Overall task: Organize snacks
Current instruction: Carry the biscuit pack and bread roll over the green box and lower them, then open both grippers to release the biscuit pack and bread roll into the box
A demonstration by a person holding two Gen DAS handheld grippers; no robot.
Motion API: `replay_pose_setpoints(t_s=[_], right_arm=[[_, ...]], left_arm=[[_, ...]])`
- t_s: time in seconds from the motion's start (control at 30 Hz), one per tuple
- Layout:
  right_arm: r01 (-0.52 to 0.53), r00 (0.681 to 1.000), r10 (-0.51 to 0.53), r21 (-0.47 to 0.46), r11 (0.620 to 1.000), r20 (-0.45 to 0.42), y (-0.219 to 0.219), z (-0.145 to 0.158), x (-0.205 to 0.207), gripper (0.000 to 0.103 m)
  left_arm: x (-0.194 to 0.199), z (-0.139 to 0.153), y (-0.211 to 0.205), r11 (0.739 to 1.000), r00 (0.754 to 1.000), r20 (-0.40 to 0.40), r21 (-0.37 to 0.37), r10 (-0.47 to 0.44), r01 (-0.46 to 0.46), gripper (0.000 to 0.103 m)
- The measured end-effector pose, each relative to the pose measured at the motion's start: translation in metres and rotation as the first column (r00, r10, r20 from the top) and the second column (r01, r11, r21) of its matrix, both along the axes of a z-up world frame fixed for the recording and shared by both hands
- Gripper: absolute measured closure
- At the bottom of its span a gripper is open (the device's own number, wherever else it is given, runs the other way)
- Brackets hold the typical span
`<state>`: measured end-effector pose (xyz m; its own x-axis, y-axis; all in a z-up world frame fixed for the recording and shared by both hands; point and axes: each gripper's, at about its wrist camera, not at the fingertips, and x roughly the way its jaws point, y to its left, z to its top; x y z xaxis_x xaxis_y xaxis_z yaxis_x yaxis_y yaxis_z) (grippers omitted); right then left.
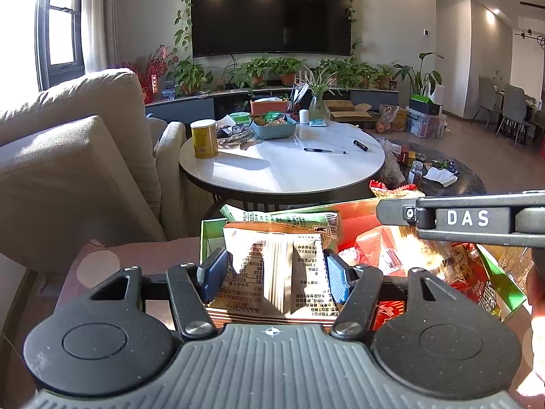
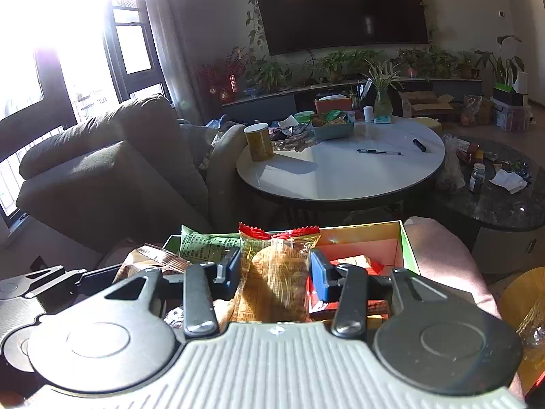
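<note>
The sorting looks barely begun. The green-walled cardboard box with a red lining (image 1: 504,286) is heaped with mixed packets, and the round white surface (image 1: 282,167) beyond also carries snacks. The left claw (image 1: 276,277) is clenched on a beige paper snack packet printed with text (image 1: 272,272) held over the box. The right claw (image 2: 275,271) grasps a clear, red-edged packet of golden pastry (image 2: 276,266) above the same box. A teal plastic basket (image 1: 274,130) on the surface holds small wrapped snacks.
</note>
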<state>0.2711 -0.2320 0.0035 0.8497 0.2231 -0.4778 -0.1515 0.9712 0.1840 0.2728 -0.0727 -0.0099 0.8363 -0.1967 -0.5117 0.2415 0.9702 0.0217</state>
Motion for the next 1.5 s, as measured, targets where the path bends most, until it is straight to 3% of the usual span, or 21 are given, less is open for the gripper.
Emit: replay_pose_setpoints(t_s=[0.33,0.43,0.77,1.5], right_arm=[[0.004,1.000,-0.004,0.005,1.000,-0.006,0.002,-0.003,0.006,0.042],[0.017,1.000,-0.017,0.031,0.999,0.007,0.000,-0.002,0.003,0.041],[0.019,1.000,-0.020,0.041,0.999,0.020,-0.002,0.003,-0.007,0.041],[-0.014,0.996,0.008,0.068,0.998,0.085,-0.001,0.031,-0.052,0.040]], left_arm=[[0.004,-0.003,-0.006,1.000,1.000,-0.021,0.004,-0.019,0.019,0.045],[0.002,-0.005,-0.009,0.999,0.999,-0.022,0.022,-0.023,0.024,0.037],[-0.005,0.001,-0.009,0.999,1.000,-0.007,0.024,-0.023,0.024,0.033],[-0.054,0.026,-0.003,1.000,0.997,0.083,-0.002,-0.005,0.005,0.017]])
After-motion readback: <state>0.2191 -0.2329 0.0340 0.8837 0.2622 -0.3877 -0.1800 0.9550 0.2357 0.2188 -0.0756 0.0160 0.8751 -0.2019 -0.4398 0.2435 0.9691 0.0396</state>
